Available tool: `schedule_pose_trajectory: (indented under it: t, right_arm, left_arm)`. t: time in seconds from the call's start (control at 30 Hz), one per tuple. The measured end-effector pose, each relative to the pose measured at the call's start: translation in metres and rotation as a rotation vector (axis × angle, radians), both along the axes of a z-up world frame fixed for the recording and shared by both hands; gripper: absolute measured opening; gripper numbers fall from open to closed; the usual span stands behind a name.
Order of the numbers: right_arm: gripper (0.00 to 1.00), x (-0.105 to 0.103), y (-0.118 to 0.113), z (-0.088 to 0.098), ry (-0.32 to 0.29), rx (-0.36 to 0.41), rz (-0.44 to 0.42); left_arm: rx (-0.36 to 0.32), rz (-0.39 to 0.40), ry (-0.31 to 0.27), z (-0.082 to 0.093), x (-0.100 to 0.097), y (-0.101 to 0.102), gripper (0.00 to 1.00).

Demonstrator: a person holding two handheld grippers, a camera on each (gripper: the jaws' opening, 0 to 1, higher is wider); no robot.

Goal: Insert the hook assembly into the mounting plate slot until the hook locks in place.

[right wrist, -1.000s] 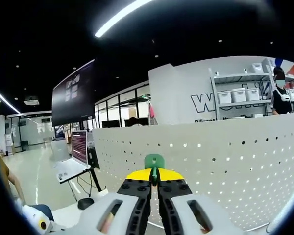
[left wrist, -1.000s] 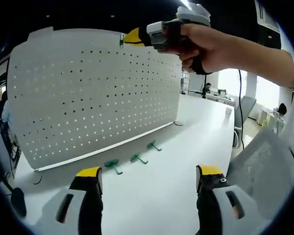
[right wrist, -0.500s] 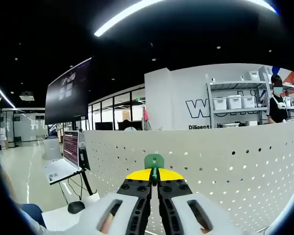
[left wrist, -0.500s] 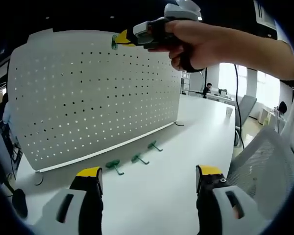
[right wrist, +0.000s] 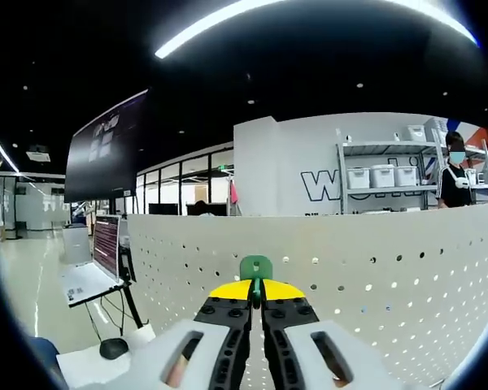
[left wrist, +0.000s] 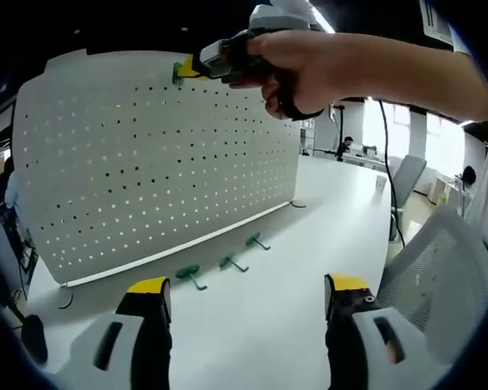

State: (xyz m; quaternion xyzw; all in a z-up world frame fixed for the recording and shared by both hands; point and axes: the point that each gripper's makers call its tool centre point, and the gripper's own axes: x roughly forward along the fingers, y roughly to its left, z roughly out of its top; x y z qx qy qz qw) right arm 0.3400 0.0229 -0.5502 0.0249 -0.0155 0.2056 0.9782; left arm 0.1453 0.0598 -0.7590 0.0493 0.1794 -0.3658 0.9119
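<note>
Hook (right wrist: 255, 266) clamped between right gripper (right wrist: 256, 294) jaws at pegboard (left wrist: 146, 154) top edge; left gripper (left wrist: 244, 296) jaws spread, empty.

The left gripper (left wrist: 248, 294) hangs over the white bench (left wrist: 309, 236), jaws wide apart. Three green hooks (left wrist: 221, 266) lie near the foot of the upright pegboard (left wrist: 146, 162). A hand (left wrist: 309, 69) holds the right gripper (left wrist: 183, 71), pinching a green hook (left wrist: 178, 75) at the pegboard's top edge.

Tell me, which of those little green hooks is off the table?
The green hook pinched in the right tongs, held up near the top edge of the white pegboard. The other three hooks lie on the white table below the board.
</note>
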Motion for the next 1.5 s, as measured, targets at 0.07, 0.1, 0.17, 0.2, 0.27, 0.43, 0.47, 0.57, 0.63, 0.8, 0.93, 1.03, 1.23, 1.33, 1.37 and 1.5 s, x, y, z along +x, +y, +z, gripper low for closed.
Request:
schedule_pose_trajectory:
  t: [0.07, 0.1, 0.17, 0.2, 0.27, 0.43, 0.47, 0.57, 0.63, 0.8, 0.93, 1.03, 1.23, 1.33, 1.37, 1.5]
  right_arm:
    - [0.01, 0.002, 0.004, 0.002, -0.010, -0.007, 0.003]
    - [0.01, 0.003, 0.005, 0.002, -0.012, -0.012, 0.003]
    - [0.01, 0.007, 0.003, 0.001, -0.010, -0.010, -0.005]
    - [0.01, 0.009, 0.002, 0.001, -0.005, -0.009, -0.007]
    - [0.01, 0.011, 0.002, -0.001, -0.001, -0.011, -0.011]
    - [0.01, 0.012, 0.003, 0.001, -0.006, -0.009, -0.012]
    - [0.01, 0.012, 0.004, 0.002, -0.009, -0.012, -0.010]
    - [0.01, 0.016, 0.006, 0.003, -0.007, -0.010, -0.008]
    - [0.01, 0.016, 0.006, 0.003, -0.010, -0.010, -0.008]
    - [0.01, 0.019, 0.007, 0.000, 0.004, -0.002, -0.009]
    - [0.01, 0.020, 0.009, -0.002, 0.013, 0.002, -0.005]
    - [0.01, 0.021, 0.007, -0.003, 0.015, 0.004, -0.011]
    - [0.01, 0.023, 0.009, -0.002, 0.013, 0.002, -0.026]
    - [0.01, 0.024, 0.009, -0.002, 0.020, -0.008, -0.045]
    - [0.01, 0.024, 0.008, -0.002, 0.024, -0.003, -0.049]
    - [0.01, 0.025, 0.009, -0.002, 0.065, -0.032, -0.092]
  left_arm:
    - [0.004, -0.003, -0.001, 0.000, 0.000, -0.001, 0.79]
    - [0.005, -0.004, -0.001, 0.000, 0.000, -0.001, 0.79]
    - [0.004, -0.003, 0.002, -0.001, 0.000, 0.000, 0.79]
    - [0.003, -0.001, 0.001, 0.000, 0.000, 0.000, 0.79]
    - [-0.002, 0.002, 0.001, 0.001, 0.000, 0.000, 0.79]
    - [-0.003, 0.009, 0.006, 0.000, 0.001, 0.001, 0.79]
    - [-0.002, 0.010, 0.006, 0.000, 0.001, 0.001, 0.79]
    - [-0.002, 0.011, 0.010, -0.001, 0.001, 0.002, 0.79]
    - [-0.003, 0.012, 0.010, -0.001, 0.001, 0.002, 0.78]
    - [-0.009, 0.020, 0.018, -0.002, 0.002, 0.005, 0.78]
    - [-0.017, 0.028, 0.024, -0.002, 0.002, 0.007, 0.77]
    - [-0.020, 0.030, 0.028, -0.003, 0.002, 0.007, 0.77]
    - [-0.029, 0.036, 0.036, -0.003, 0.003, 0.008, 0.76]
    - [-0.034, 0.041, 0.041, -0.004, 0.003, 0.009, 0.75]
    - [-0.037, 0.042, 0.043, -0.004, 0.003, 0.009, 0.75]
    - [-0.043, 0.035, 0.048, -0.004, 0.002, 0.007, 0.75]
